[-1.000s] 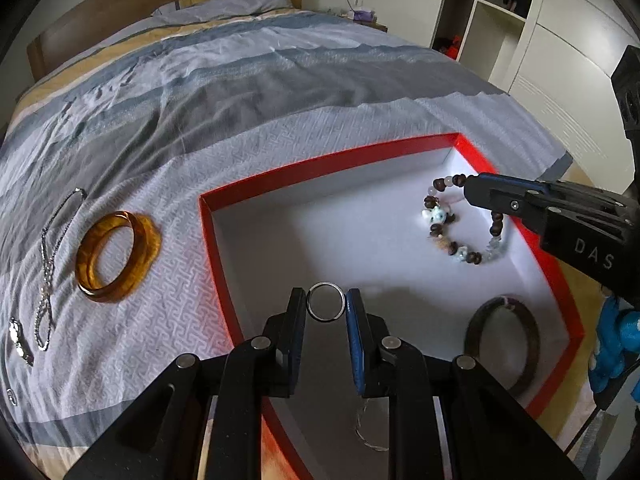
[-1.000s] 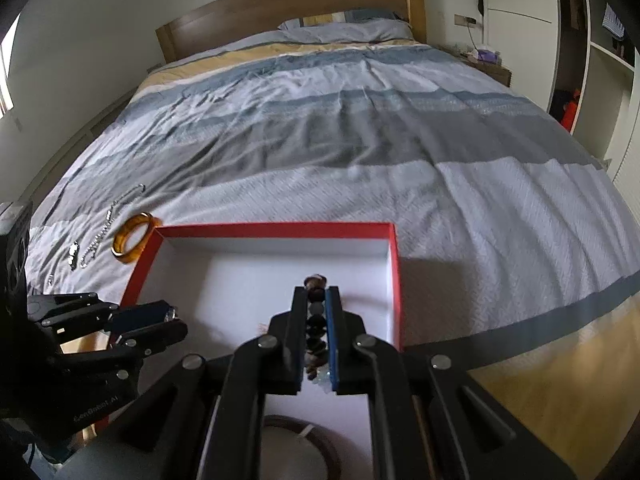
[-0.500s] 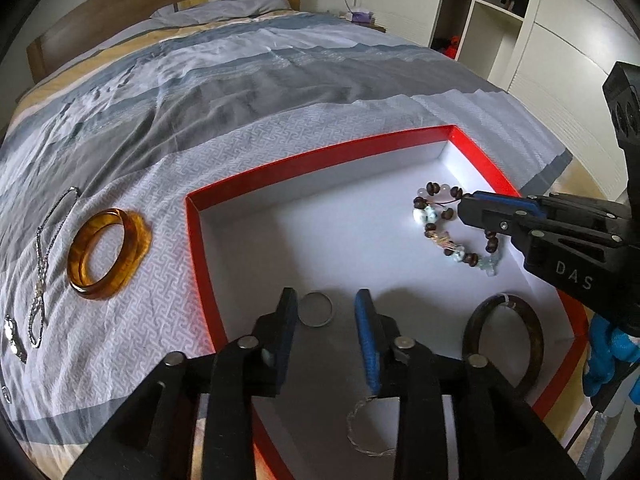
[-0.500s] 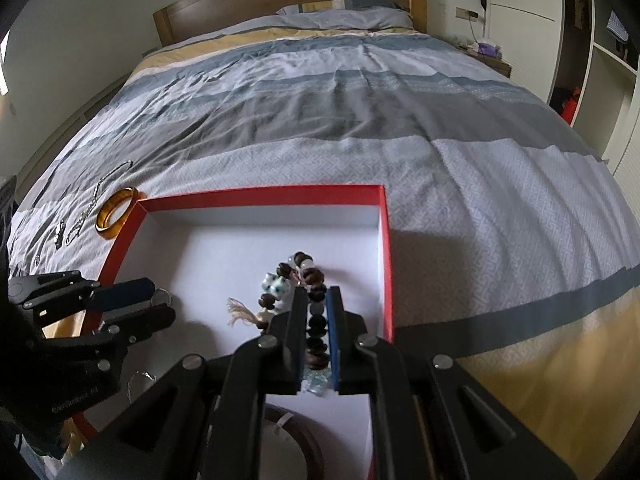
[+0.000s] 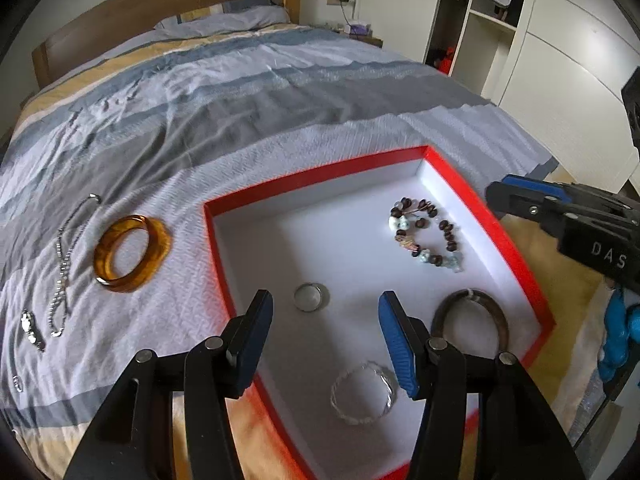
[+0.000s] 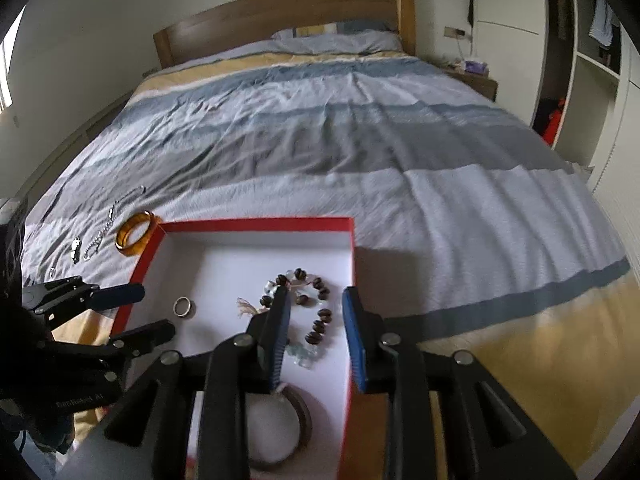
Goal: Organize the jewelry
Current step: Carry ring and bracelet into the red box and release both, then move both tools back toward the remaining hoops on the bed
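Observation:
A red box [image 5: 320, 170] with a white inside lies on the bed. On its floor are a silver ring [image 5: 311, 297], a bead bracelet [image 5: 424, 236], a dark bangle [image 5: 472, 320] and a thin silver bracelet [image 5: 364, 394]. My left gripper [image 5: 325, 304] hovers above the ring, its jaws opening, nothing pressed between them. The jaws of my right gripper [image 6: 315, 294] are opening too, over the bead bracelet [image 6: 316, 312], and touch nothing. An amber bangle [image 5: 130, 253], a chain [image 5: 62, 264] and a small watch-like piece [image 5: 31, 330] lie on the cover left of the box.
The striped grey, blue and yellow bed cover [image 6: 360, 140] stretches far back to a wooden headboard [image 6: 280, 12]. White wardrobes and open shelves [image 5: 540, 40] stand along the right side. A bedside table [image 6: 476, 80] sits by the pillow.
Both grippers have opened and drawn back and up. The left let go of the ring, the right let go of the bead bracelet; both pieces now rest on the box floor.

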A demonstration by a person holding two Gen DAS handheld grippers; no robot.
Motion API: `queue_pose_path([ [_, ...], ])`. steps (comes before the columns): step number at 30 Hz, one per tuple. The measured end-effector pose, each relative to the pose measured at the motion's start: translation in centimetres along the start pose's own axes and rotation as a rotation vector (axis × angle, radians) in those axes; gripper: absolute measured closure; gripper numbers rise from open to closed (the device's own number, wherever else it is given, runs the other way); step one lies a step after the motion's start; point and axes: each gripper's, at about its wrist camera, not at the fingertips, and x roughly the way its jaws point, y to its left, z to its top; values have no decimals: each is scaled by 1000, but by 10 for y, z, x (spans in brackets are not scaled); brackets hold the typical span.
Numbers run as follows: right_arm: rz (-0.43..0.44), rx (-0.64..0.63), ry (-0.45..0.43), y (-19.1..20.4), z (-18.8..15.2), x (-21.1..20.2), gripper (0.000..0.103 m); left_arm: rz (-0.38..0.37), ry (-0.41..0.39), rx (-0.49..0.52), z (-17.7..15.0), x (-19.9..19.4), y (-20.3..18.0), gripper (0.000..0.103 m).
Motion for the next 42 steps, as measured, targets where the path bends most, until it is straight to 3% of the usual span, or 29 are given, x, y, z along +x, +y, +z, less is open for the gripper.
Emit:
queue_pose_path([
  [8, -44, 46, -45, -8, -11, -62, 77, 27, -45, 3, -13, -59, -2, 49],
  [14, -39, 41, -84, 8, -25, -111, 77, 71, -62, -3, -43, -114, 11, 48],
  [19, -22, 44, -129, 27, -35, -148, 77, 136, -93, -42, -74, -160, 40, 39],
  [23, -3, 42, -160, 47, -44, -173, 77, 220, -130, -70, -101, -203, 67, 22],
  [32, 64, 25, -200, 90, -57, -203, 77, 370, -194, -154, -169, -293, 128, 22],
  [42, 132, -44, -218, 146, -66, -227, 77, 436, -224, -275, -239, -347, 170, 18],
])
